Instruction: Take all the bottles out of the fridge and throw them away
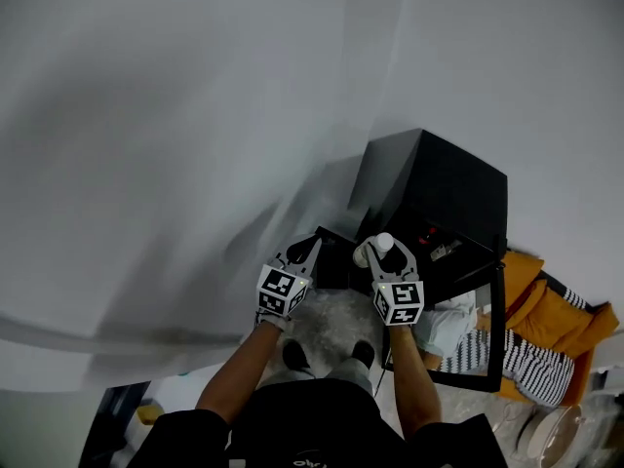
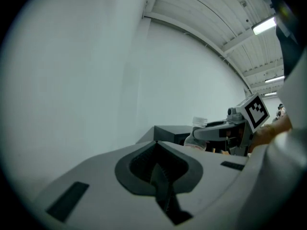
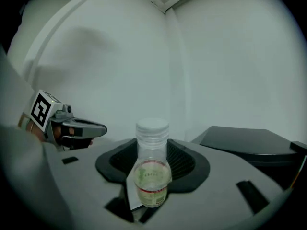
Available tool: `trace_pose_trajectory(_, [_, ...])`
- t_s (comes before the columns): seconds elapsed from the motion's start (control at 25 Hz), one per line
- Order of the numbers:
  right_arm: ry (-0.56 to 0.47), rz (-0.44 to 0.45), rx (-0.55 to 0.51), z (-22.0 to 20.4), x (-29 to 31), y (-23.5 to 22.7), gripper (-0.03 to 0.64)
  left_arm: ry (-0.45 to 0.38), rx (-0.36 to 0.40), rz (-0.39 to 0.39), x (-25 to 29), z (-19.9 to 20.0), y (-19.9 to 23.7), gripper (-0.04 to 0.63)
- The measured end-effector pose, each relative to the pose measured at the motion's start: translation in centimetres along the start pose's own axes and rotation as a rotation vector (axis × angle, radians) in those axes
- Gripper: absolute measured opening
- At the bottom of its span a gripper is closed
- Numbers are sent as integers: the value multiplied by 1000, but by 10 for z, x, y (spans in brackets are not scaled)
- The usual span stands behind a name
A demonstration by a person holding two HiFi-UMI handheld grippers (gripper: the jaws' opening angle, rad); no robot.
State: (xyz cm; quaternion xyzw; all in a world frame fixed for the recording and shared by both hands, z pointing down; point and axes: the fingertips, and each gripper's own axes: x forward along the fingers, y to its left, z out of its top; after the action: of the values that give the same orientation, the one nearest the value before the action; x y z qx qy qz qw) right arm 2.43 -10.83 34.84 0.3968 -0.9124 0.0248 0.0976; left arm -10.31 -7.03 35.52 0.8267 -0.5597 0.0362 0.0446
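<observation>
Right gripper view shows the right hand-held gripper [image 3: 152, 150] pinching a clear, white-capped bottle [image 3: 152, 176] upright, outside the black fridge [image 1: 439, 188], presumably for throwing away, while the left hand-held gripper [image 2: 156, 169] is pressed together, empty, likely just kept clear.
</observation>
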Motion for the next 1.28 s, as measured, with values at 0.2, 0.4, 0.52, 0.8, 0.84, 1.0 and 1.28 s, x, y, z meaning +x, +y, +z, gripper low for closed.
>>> trace_pose_trajectory(0.2, [-14,65,-21,13,24,33,195,-1,5,66,-23,0,33,6])
trace_pose_trajectory(0.4, [13,98,-19,7,33,51,195,6,-9,87,-38,-6,48,6])
trace_pose_trajectory(0.52, [28,106,-18,-1,41,56,195,11,-19,84,-38,-16,54,6])
trace_pose_trajectory(0.8, [61,122,-25,-24,70,51,195,69,-59,68,-23,-56,56,6])
trace_pose_trajectory(0.84, [66,126,-21,-28,76,48,195,78,-63,66,-18,-62,57,6])
trace_pose_trajectory(1.0, [84,144,-20,-50,105,32,195,114,-68,58,8,-85,61,6])
trace_pose_trajectory(1.28, [143,157,1,-122,153,6,195,165,-86,40,51,-144,69,6])
